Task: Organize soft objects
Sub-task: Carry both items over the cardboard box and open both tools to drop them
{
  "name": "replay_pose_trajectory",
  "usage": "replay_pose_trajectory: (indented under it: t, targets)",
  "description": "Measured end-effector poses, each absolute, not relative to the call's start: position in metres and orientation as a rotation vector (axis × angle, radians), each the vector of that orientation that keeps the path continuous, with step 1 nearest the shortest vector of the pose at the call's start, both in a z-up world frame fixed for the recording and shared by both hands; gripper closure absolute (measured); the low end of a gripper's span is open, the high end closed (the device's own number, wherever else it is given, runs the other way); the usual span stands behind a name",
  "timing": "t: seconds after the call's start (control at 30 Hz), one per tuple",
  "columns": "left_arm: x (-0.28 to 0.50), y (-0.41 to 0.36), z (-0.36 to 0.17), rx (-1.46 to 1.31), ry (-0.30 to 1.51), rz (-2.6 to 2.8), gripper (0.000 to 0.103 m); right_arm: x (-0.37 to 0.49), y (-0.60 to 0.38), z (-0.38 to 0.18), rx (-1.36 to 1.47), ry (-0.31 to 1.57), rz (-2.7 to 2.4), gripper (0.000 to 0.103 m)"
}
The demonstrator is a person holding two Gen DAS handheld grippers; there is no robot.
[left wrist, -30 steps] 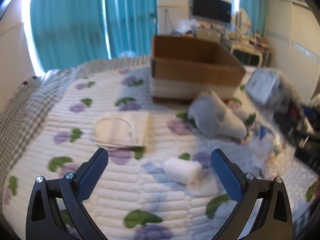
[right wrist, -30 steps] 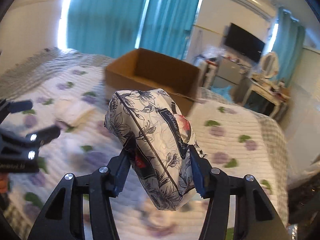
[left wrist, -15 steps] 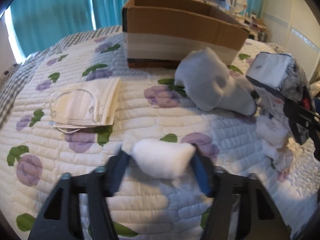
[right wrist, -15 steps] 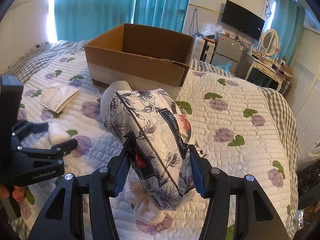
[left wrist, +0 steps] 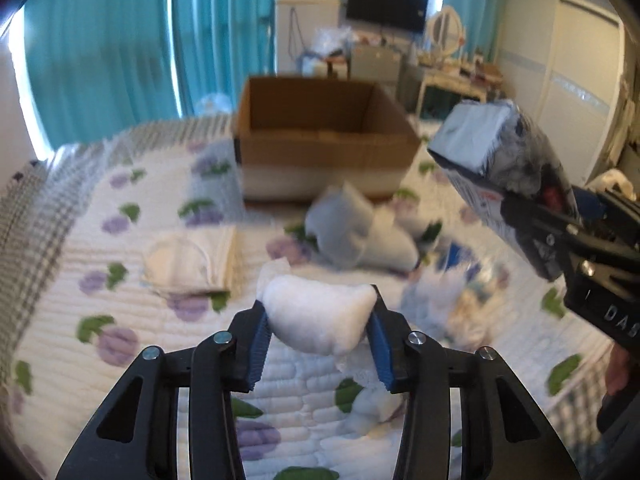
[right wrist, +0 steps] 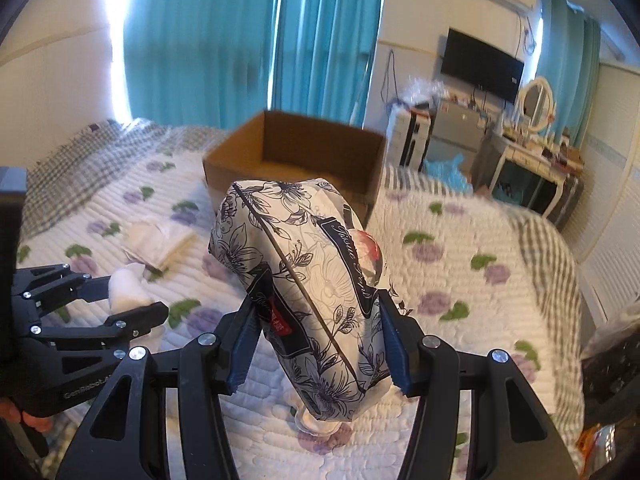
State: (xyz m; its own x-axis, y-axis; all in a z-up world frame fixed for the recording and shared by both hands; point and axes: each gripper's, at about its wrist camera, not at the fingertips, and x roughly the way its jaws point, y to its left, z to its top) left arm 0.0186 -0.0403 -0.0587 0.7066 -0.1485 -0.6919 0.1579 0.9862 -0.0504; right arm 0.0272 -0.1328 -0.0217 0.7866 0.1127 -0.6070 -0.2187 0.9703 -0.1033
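My left gripper (left wrist: 318,350) is shut on a white cotton wad (left wrist: 318,316) and holds it above the quilted bed; it also shows in the right wrist view (right wrist: 132,296). My right gripper (right wrist: 316,354) is shut on a floral tissue pack (right wrist: 304,276), held in the air, and shows in the left wrist view (left wrist: 504,184) at the right. An open cardboard box (left wrist: 324,148) stands on the bed beyond both (right wrist: 296,156). A folded face mask (left wrist: 188,258) and a grey soft item (left wrist: 352,232) lie on the bed before the box.
The bed has a white quilt (left wrist: 120,280) with purple flowers. More small soft bits lie at the right (left wrist: 460,300) and under my left gripper (left wrist: 372,408). Teal curtains, a TV and a dresser stand behind the bed.
My left gripper closed on the cotton wad and lifted it off the quilt. My right gripper rose with the tissue pack, nearer the box.
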Motion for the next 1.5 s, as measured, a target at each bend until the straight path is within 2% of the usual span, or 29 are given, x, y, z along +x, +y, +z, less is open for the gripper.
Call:
replay_pose_trajectory:
  t: [0.37, 0.6, 0.77, 1.0, 1.1, 1.13, 1.17, 1.2, 1.23, 1.4, 1.5]
  targets:
    - [0.050, -0.024, 0.039, 0.089, 0.576, -0.132, 0.060, 0.023, -0.130, 0.071, -0.204, 0.461, 0.213, 0.049]
    - [0.110, -0.033, 0.058, 0.144, 0.523, -0.133, 0.061, 0.087, -0.126, 0.116, -0.149, 0.419, 0.259, 0.048]
    - [0.166, -0.042, 0.041, 0.167, 0.533, -0.134, 0.060, 0.160, -0.129, 0.106, -0.060, 0.489, 0.303, 0.048]
    - [0.225, -0.047, -0.004, 0.190, 0.590, -0.159, 0.060, 0.240, -0.132, 0.050, 0.004, 0.618, 0.284, 0.048]
    - [0.241, -0.048, -0.020, 0.191, 0.604, -0.167, 0.055, 0.262, -0.130, 0.027, -0.003, 0.644, 0.275, 0.047]
    - [0.244, -0.047, -0.025, 0.189, 0.603, -0.162, 0.052, 0.269, -0.130, 0.022, 0.008, 0.650, 0.285, 0.043]
    - [0.246, -0.046, -0.030, 0.190, 0.605, -0.150, 0.046, 0.273, -0.131, 0.017, 0.019, 0.653, 0.294, 0.042]
    - [0.247, -0.046, -0.032, 0.188, 0.605, -0.140, 0.031, 0.277, -0.133, 0.014, 0.034, 0.654, 0.296, 0.034]
    - [0.247, -0.044, -0.034, 0.182, 0.598, -0.129, 0.022, 0.280, -0.135, 0.011, 0.050, 0.661, 0.296, 0.026]
    - [0.234, -0.040, -0.024, 0.161, 0.590, -0.115, 0.018, 0.273, -0.157, 0.022, 0.103, 0.604, 0.281, 0.012]
    - [0.218, -0.042, -0.005, 0.157, 0.578, -0.103, 0.017, 0.255, -0.165, 0.045, 0.099, 0.556, 0.249, 0.010]
